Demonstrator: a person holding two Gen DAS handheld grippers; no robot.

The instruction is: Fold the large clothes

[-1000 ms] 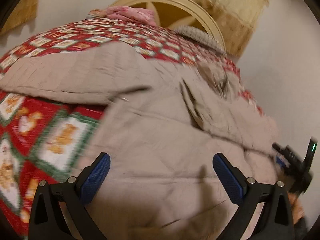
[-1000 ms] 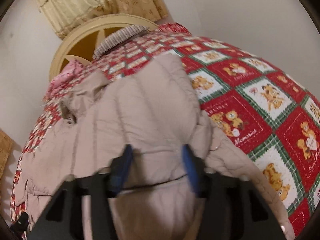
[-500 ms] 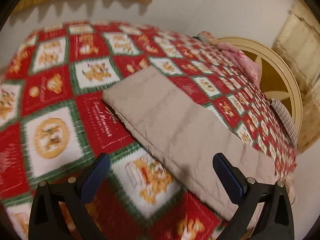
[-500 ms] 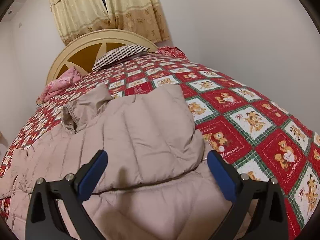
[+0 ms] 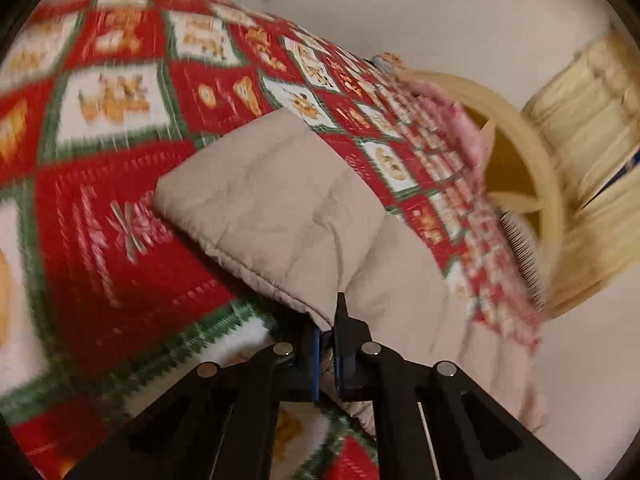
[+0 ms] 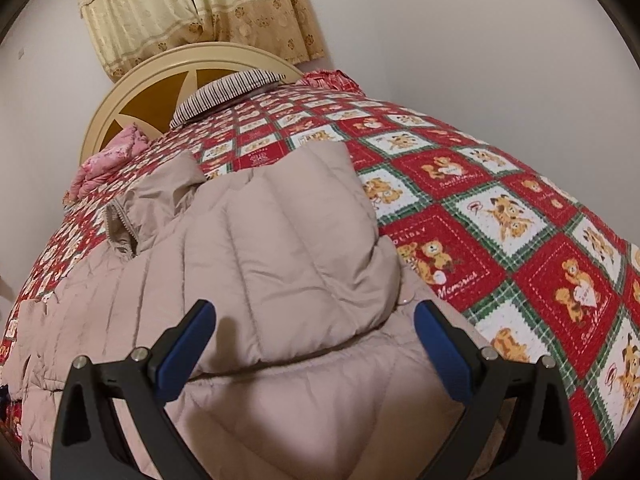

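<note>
A beige quilted puffer jacket (image 6: 280, 264) lies spread on a bed. Its right sleeve is folded in over the body and its collar (image 6: 132, 216) points toward the headboard. In the left wrist view the jacket's other sleeve (image 5: 272, 208) lies out flat on the quilt. My left gripper (image 5: 327, 340) is shut on the lower edge of that sleeve. My right gripper (image 6: 316, 344) is open and empty, hovering just above the folded sleeve near the jacket's middle.
A red, green and white teddy-bear quilt (image 6: 500, 248) covers the bed. A round cream headboard (image 6: 160, 92), a striped pillow (image 6: 228, 88) and a pink cloth (image 6: 108, 160) are at the far end. Curtains (image 6: 200, 8) hang behind. A white wall runs along the bed's right side.
My left gripper swung from the jacket body to the outstretched sleeve and shut on its edge. My right gripper let go of the folded sleeve, opened and drew back a little.
</note>
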